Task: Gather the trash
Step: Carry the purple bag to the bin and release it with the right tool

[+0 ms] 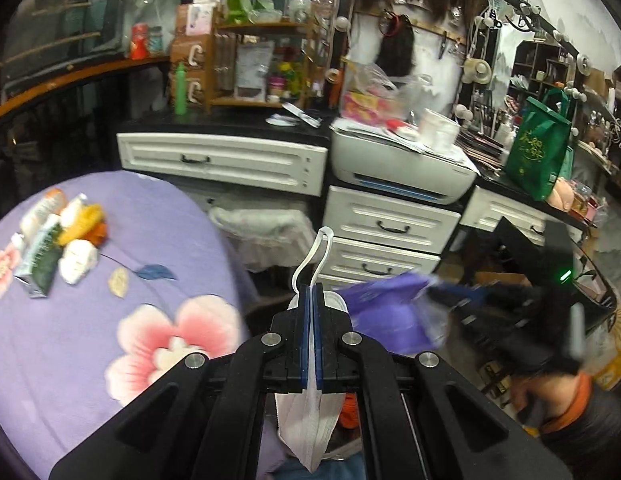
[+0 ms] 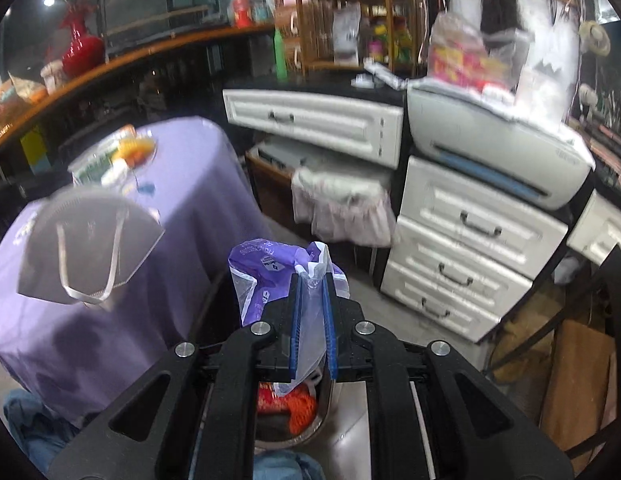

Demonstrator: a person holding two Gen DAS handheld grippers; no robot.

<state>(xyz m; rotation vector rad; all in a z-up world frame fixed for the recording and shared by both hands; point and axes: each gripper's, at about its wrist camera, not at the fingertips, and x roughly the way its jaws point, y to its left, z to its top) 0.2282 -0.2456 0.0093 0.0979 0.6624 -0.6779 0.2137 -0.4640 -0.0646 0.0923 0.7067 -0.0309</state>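
Trash hangs from both grippers at the edge of the round table, which wears a purple flowered cloth. The left gripper is clenched on a white face mask: the mask's folded body droops below the blue pads, and its ear loop stands up past the fingertips. In the right wrist view that same mask shows as a grey fan shape with two straps, hanging in the air in front of the cloth.

The right gripper grasps a purple and clear plastic wrapper, with the clear film pinched between its blue pads and the printed purple part bulging out to the left of the fingers. From the left wrist view the wrapper and the right gripper are motion-blurred, just to the right of the mask.

Below the right gripper sits a metal bin holding something orange and red, probably more wrappers, though blur hides the detail. More litter, tubes, a crumpled white piece and yellow-orange scraps, lies clustered on the far side of the table. Behind stand white drawers, a printer and a lined waste basket.
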